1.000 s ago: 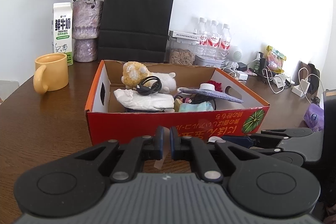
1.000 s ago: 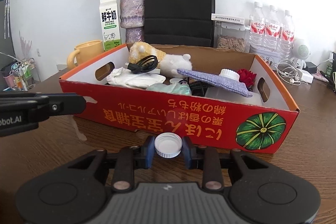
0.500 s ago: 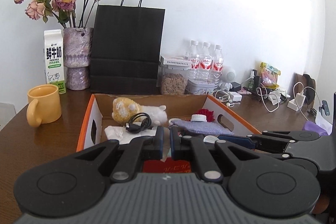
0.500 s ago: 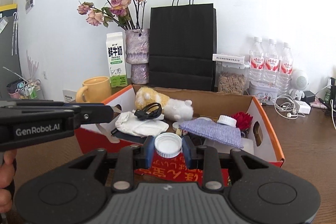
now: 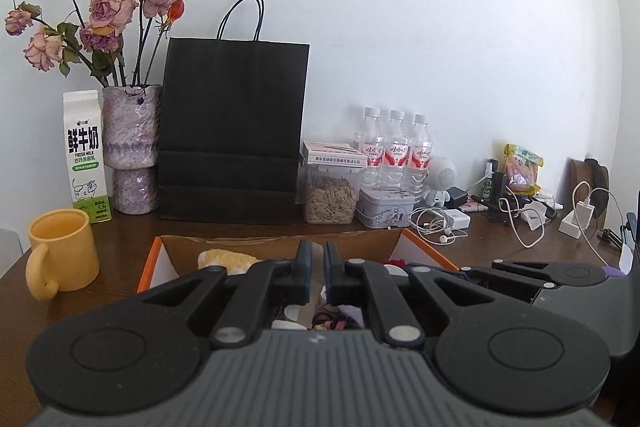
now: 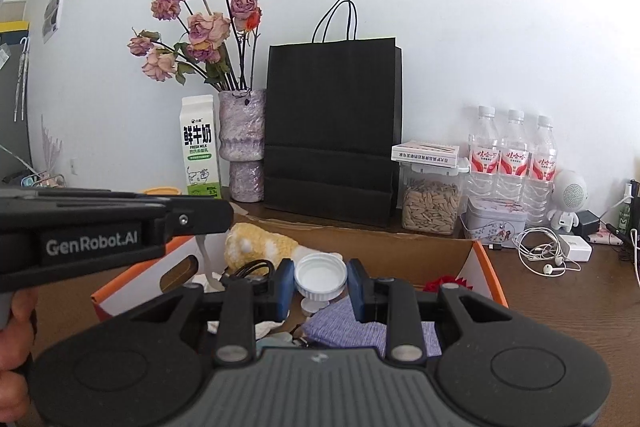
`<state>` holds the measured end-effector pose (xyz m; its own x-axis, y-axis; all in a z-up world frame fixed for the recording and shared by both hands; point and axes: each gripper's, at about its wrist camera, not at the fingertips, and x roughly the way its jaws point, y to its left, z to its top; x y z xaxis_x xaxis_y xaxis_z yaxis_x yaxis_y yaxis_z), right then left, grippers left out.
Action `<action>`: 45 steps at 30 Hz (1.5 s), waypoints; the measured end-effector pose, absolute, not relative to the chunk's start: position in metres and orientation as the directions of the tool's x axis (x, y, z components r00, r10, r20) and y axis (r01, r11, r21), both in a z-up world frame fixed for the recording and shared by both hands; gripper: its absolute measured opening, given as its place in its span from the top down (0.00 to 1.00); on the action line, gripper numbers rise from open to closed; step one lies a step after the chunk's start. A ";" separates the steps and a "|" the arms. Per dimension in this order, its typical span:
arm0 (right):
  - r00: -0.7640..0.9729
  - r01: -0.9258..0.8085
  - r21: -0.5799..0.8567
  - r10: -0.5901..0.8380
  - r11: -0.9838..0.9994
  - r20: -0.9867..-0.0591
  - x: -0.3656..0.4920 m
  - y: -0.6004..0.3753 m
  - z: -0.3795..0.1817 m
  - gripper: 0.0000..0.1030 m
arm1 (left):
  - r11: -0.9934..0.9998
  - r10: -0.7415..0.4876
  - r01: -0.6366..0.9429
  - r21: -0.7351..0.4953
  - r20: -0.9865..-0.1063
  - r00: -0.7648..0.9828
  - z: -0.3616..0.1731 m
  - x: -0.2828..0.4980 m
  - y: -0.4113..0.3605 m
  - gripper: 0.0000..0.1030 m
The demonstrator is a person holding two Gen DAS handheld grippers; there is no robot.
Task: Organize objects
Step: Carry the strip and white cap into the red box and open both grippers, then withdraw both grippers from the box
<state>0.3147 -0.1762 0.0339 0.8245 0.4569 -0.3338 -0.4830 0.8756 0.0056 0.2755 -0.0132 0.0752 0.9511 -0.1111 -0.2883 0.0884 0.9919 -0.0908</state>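
I have lifted both hands up from the table. My right gripper [image 6: 321, 283] and the white cap [image 6: 320, 277] it carries, a second ago low before the red front of the cardboard box [image 6: 486, 261], now hang over its open top. My left gripper [image 5: 316, 269] rose likewise, above the box.

Matt black paper bag [image 5: 234, 131], ribbed white plastic cap [image 6: 320, 277], dark wood table [image 5: 120, 239]

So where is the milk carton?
In both views the milk carton stands at the back left by the wall, right beside the flower vase, behind the yellow mug.
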 end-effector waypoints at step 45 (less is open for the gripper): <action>0.849 -0.381 0.036 0.365 0.924 -0.382 0.338 -0.211 0.027 0.00 | 0.995 0.030 -0.067 -0.080 -0.395 0.918 0.067 0.289 0.018 0.00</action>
